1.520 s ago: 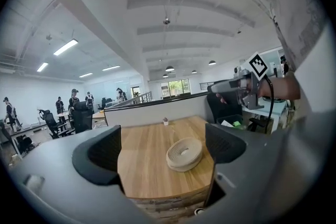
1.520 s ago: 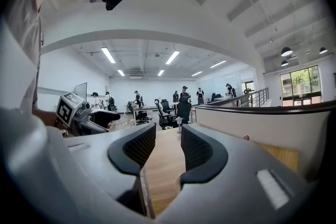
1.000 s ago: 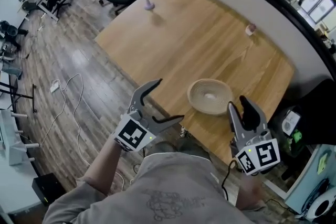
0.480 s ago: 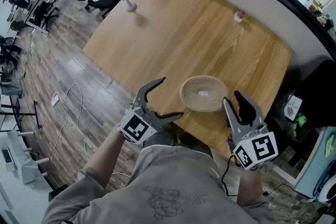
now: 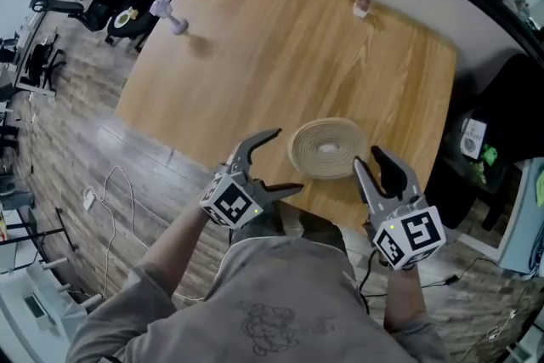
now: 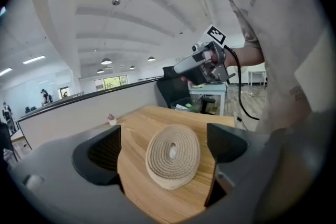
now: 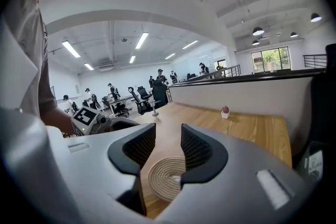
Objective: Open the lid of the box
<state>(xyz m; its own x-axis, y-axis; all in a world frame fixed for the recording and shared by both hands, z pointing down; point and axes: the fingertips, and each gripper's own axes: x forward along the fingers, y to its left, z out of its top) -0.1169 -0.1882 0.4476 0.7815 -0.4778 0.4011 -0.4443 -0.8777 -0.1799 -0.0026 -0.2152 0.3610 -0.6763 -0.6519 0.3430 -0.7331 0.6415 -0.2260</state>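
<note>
Wooden surface [image 5: 297, 55] bears the box [image 5: 326, 150], flanked by left gripper [image 5: 287, 159] and right gripper [image 5: 367, 159], empty fingers [image 6: 100, 152] spread, seemingly for its lid [image 6: 173, 153].

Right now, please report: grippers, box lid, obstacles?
Left gripper open, empty. Right gripper open, empty. Woven box closed, untouched. Nothing in the way.

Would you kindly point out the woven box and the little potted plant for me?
woven box [image 5: 327, 149], head view, centre of its coiled top.
potted plant [image 5: 361, 7], head view, middle of plant and pot.
</note>
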